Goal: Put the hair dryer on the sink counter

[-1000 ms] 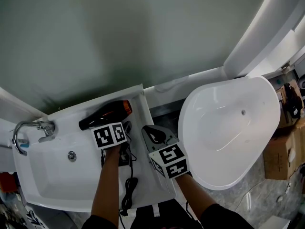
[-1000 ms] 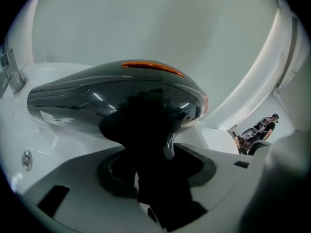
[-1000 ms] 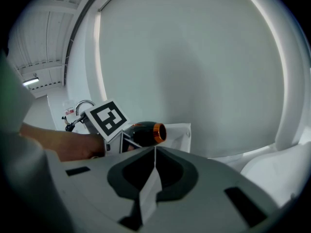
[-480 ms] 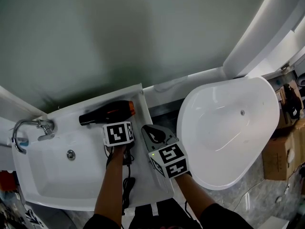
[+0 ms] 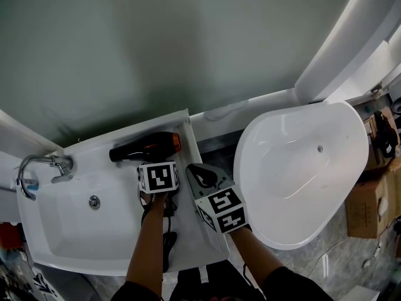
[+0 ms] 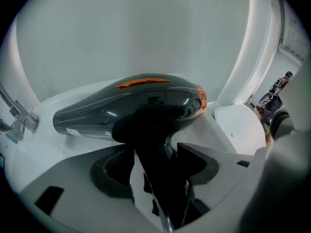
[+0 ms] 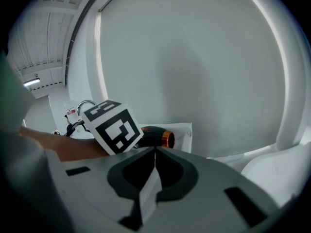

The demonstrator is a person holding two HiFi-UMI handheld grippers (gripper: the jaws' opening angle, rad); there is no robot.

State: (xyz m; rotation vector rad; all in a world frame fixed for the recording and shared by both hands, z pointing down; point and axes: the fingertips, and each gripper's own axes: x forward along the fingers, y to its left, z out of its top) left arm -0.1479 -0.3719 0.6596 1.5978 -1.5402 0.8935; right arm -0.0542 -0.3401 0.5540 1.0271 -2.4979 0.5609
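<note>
White sink counter (image 5: 88, 148) ran along the grey wall (image 5: 156, 42), and on its back ledge the hair dryer (image 5: 145, 147) lay flat, barrel lengthwise along the wall, black nozzle toward the faucet (image 5: 37, 168), orange-ringed end just short of the counter's right edge. Its handle pointed back at me between the jaws of my left gripper (image 6: 153, 152), which were opening, a gap showing on the handle's left. My right gripper (image 5: 203, 179) hung just beside it over the counter's right edge, near the bathtub (image 5: 301, 168), jaws pressed together on nothing.
</note>
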